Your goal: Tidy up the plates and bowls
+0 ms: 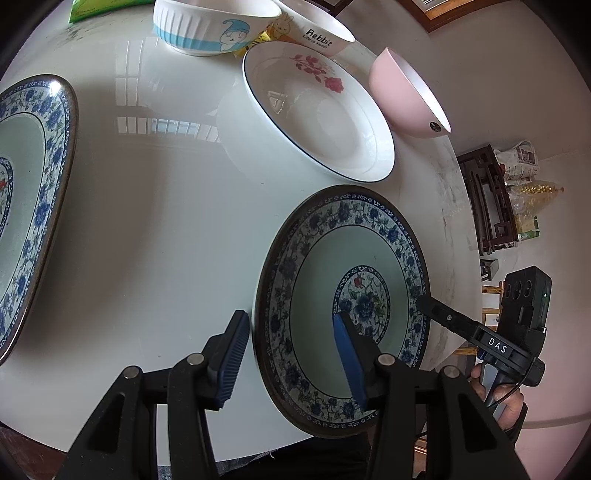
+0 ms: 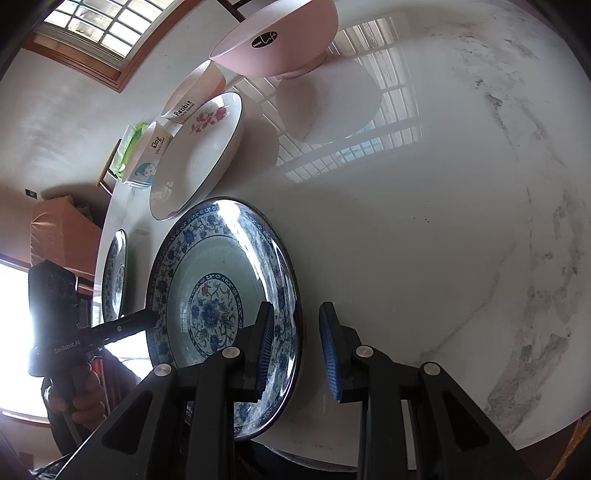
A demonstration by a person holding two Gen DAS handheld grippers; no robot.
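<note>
Blue-and-white plate (image 1: 343, 306) sits at the table's (image 1: 166, 229) near edge, its rim straddled on opposite sides by your left gripper (image 1: 291, 362) and right gripper (image 2: 297, 354), both jaws apart and unclamped: close evenly on both before lifting level.

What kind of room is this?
Probably a home dining room: a round white marble-look table set with patterned plates and bowls, dark carved wooden furniture beside it, and a wood-framed window.
</note>
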